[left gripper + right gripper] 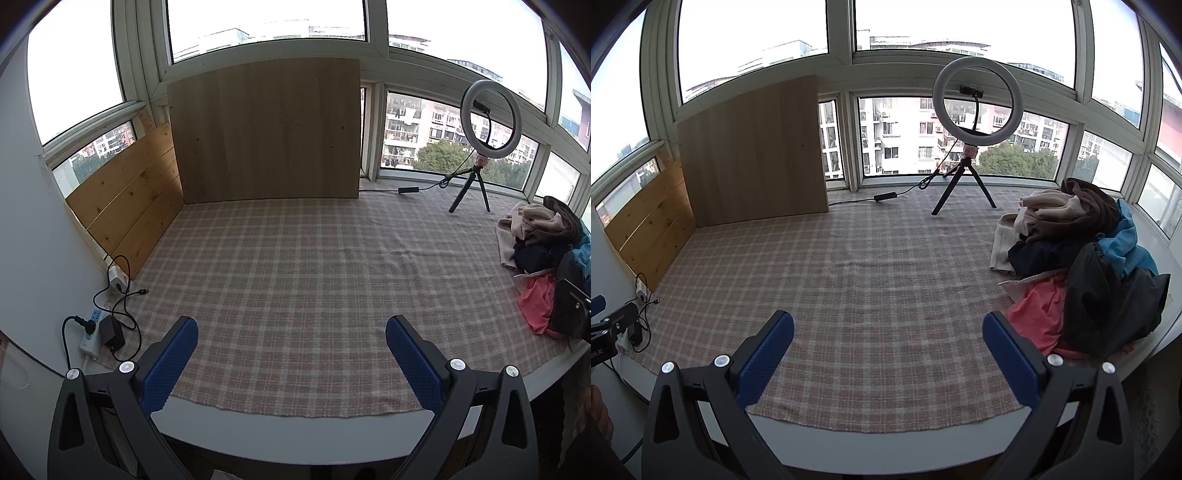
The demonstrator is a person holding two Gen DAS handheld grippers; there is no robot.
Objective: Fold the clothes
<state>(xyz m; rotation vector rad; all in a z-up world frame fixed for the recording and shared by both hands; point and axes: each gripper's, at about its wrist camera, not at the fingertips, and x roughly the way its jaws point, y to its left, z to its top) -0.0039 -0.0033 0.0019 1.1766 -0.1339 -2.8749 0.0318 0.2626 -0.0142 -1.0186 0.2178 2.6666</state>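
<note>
While both tools hover above the near edge of the table, the left gripper has its blue-padded fingers spread wide with nothing between them; the right gripper likewise stands agape and empty, its pads over bare cloth. Beneath: a pink-and-beige plaid tablecloth, flat, covering a white table. Right side: a heap of unfolded clothes, comprising beige, brown, navy, blue, black and coral garments, just beyond the right gripper's right finger. Rear: ring light on tripod, cable trailing left; pale wooden board leaning against the windows; pine panel at left. Left edge: power strip with plugs and adapter.
</note>
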